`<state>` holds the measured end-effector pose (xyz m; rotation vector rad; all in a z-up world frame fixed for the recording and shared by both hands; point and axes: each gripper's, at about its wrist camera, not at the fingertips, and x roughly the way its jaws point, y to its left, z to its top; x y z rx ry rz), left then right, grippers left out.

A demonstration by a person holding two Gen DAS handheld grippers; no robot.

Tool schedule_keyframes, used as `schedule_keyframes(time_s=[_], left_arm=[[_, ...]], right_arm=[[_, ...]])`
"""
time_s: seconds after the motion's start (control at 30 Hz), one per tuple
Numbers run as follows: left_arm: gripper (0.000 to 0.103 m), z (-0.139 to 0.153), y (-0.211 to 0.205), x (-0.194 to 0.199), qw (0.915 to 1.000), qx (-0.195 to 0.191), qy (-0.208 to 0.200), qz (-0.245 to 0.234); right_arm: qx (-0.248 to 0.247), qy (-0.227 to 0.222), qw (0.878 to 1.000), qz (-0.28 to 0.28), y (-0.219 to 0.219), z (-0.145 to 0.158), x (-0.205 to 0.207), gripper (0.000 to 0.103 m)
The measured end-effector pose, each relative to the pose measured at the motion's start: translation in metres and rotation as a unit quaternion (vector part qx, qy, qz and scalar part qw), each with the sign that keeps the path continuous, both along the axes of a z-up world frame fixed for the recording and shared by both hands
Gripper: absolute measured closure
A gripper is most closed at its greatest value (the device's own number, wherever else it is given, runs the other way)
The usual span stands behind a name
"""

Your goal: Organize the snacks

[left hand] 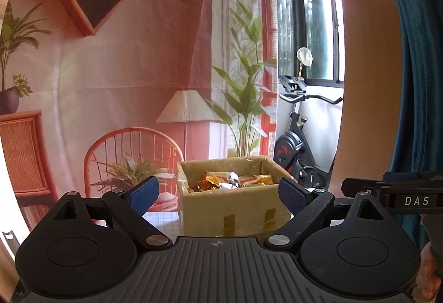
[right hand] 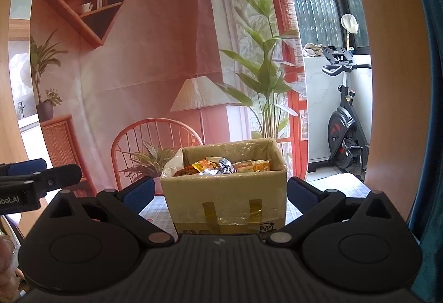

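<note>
An open cardboard box (left hand: 232, 209) (right hand: 227, 192) stands on a checked tablecloth, straight ahead in both wrist views. Inside lie several orange and silver snack packets (left hand: 235, 180) (right hand: 221, 166), piled below the rim. My left gripper (left hand: 218, 192) is open, its blue pads either side of the box's near wall and short of it, holding nothing. My right gripper (right hand: 220, 191) is open too, framing the box from a little further right, with nothing between its fingers. Each gripper shows at the edge of the other's view.
The checked tablecloth (right hand: 346, 186) reaches to the right of the box. A printed backdrop (left hand: 124, 81) of a room hangs behind the table. An exercise bike (right hand: 346, 120) stands by the window at the right. A wooden panel (left hand: 368, 54) and teal curtain (left hand: 415, 81) fill the right edge.
</note>
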<state>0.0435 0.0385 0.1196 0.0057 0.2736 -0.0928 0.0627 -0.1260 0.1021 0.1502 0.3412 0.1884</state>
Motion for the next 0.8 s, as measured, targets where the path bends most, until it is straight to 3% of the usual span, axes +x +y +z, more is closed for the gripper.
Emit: schedule_keyframes(time_s=[0.8], left_arm=[[0.008, 0.0014, 0.0007, -0.0035, 0.9999, -0.002, -0.003, 0.013]], right_arm=[[-0.005, -0.001, 1.0, -0.002, -0.0033, 0.0026, -0.009, 0.0]])
